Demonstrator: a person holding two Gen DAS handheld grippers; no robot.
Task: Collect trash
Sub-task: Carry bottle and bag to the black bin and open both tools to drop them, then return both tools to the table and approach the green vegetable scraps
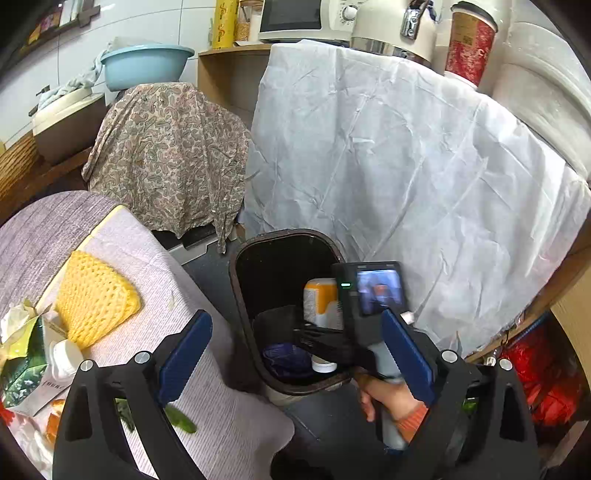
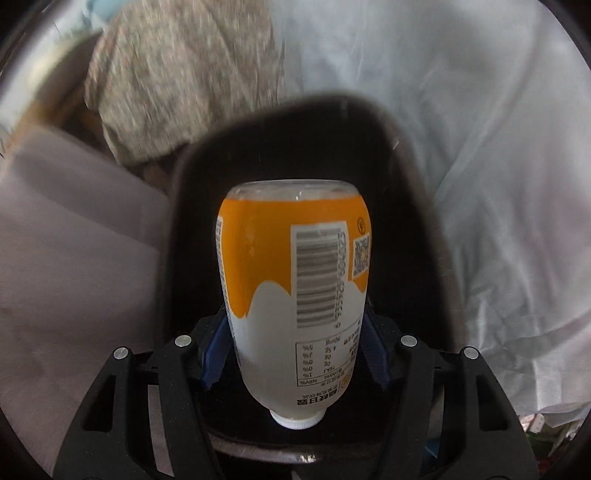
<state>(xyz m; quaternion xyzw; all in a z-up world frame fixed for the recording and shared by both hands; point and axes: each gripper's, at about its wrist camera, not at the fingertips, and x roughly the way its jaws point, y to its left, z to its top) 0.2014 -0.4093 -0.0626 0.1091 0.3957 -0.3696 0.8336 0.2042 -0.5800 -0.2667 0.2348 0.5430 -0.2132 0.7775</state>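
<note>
My right gripper (image 2: 295, 350) is shut on an orange-and-white plastic bottle (image 2: 295, 280), cap toward the camera, held over the open dark trash bin (image 2: 417, 177). In the left wrist view the bottle (image 1: 320, 302) hangs inside the bin's mouth (image 1: 284, 236), with the right gripper (image 1: 325, 345) and the hand behind it. My left gripper (image 1: 295, 350) is open and empty, above the table edge and the bin. On the table at left lie a yellow foam net (image 1: 94, 299), a small white bottle (image 1: 66, 358), crumpled packaging (image 1: 22, 354) and green leaf scraps (image 1: 181, 419).
A grey cloth covers the table (image 1: 192, 280). A paisley-covered object (image 1: 170, 147) and a white sheet-covered cabinet (image 1: 388, 166) stand behind the bin. A blue basin (image 1: 144, 64), microwave (image 1: 295, 18) and kettle (image 1: 399, 29) sit farther back. Red bags (image 1: 543, 376) lie at right.
</note>
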